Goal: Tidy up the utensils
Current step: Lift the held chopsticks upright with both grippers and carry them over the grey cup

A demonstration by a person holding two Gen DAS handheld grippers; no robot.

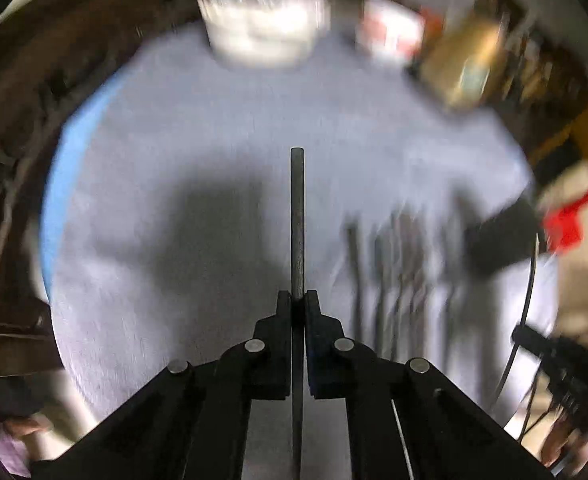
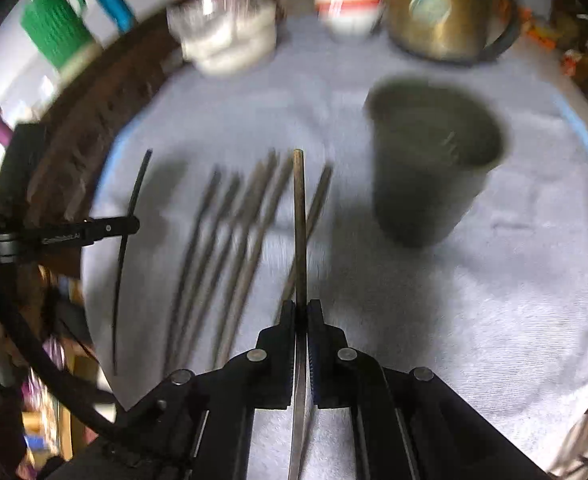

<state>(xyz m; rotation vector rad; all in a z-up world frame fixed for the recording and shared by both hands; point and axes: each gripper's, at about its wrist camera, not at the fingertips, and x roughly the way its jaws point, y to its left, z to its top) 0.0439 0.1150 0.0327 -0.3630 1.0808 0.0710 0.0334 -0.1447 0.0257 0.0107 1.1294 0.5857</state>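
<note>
My left gripper (image 1: 298,300) is shut on a dark chopstick (image 1: 297,216) that points straight ahead above the pale cloth (image 1: 197,128). My right gripper (image 2: 302,308) is shut on a brownish chopstick (image 2: 300,220), held above several loose chopsticks (image 2: 229,248) lying side by side on the cloth. A dark empty cup (image 2: 430,172) stands upright ahead and to the right of the right gripper. In the right wrist view the left gripper (image 2: 131,226) shows at the left with its chopstick (image 2: 127,248). The loose chopsticks (image 1: 398,272) and the cup (image 1: 498,236) appear blurred in the left wrist view.
At the back of the cloth stand a glass jar (image 2: 225,32), a red-and-white bowl (image 2: 348,4) and a brass kettle (image 2: 442,8). A dark wooden table edge (image 2: 85,120) runs along the left. A green object (image 2: 53,28) lies beyond it.
</note>
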